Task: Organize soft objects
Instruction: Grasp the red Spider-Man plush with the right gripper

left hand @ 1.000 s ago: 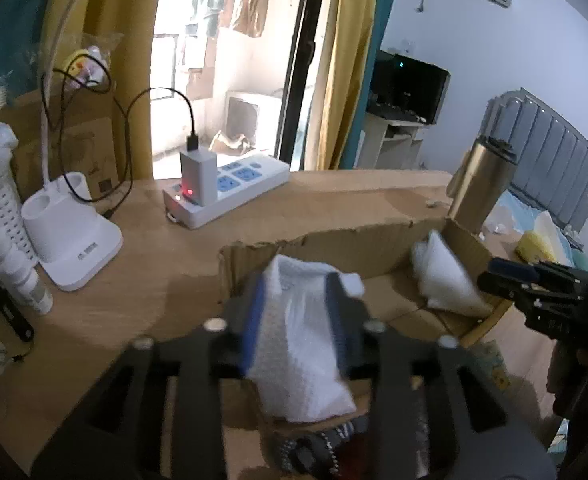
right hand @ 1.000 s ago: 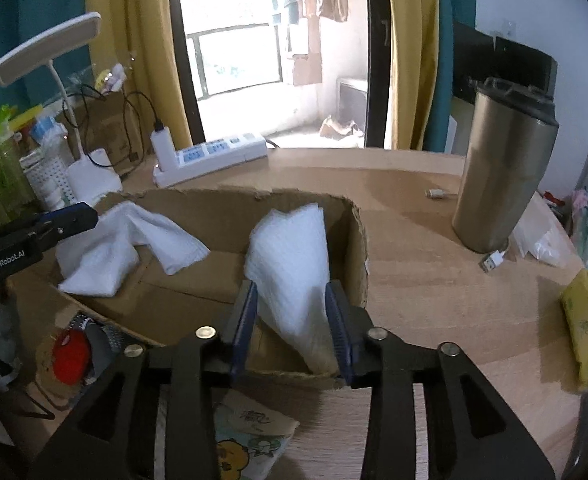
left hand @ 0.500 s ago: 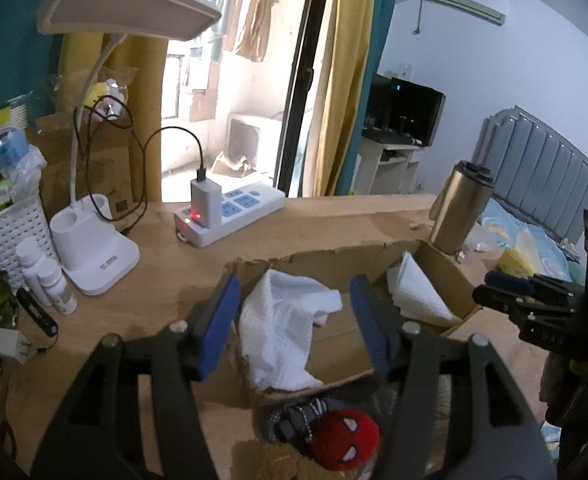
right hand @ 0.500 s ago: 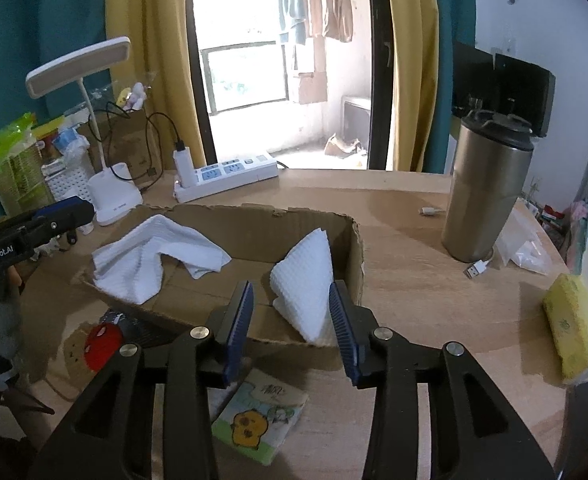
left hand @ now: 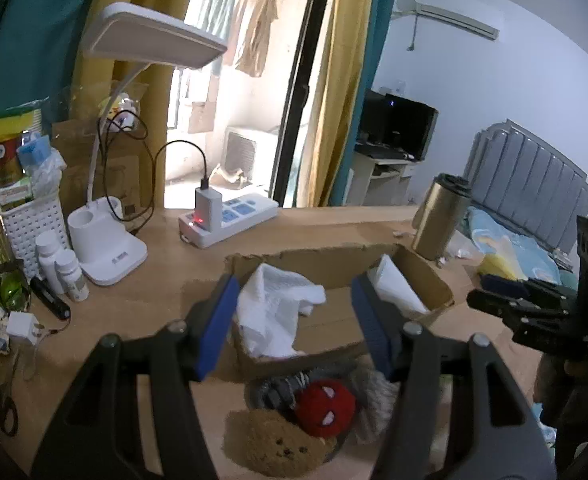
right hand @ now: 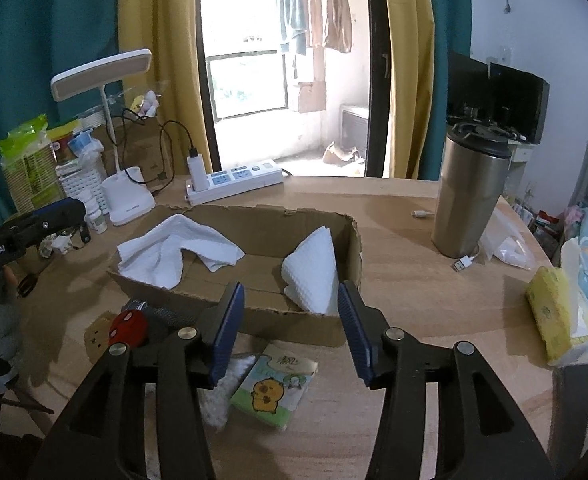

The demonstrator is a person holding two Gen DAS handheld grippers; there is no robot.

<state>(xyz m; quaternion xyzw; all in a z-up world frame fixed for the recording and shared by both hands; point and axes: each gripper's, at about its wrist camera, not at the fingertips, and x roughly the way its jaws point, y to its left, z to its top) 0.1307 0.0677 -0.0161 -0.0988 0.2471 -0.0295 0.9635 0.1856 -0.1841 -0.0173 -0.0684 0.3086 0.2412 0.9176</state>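
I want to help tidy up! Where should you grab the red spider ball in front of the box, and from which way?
Probably best to pinch the red ball across its round middle, coming down from above. It looks soft, so it should squash a little and stay put. The box wall stands just behind it, and a brown plush and grey fuzzy things crowd its sides, so the top is the free way in.

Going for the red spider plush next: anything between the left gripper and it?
Nothing visible. The red spider plush lies on the table just in front of the cardboard box, between and below the open left gripper fingers, nestled against a grey knit item and a brown plush.
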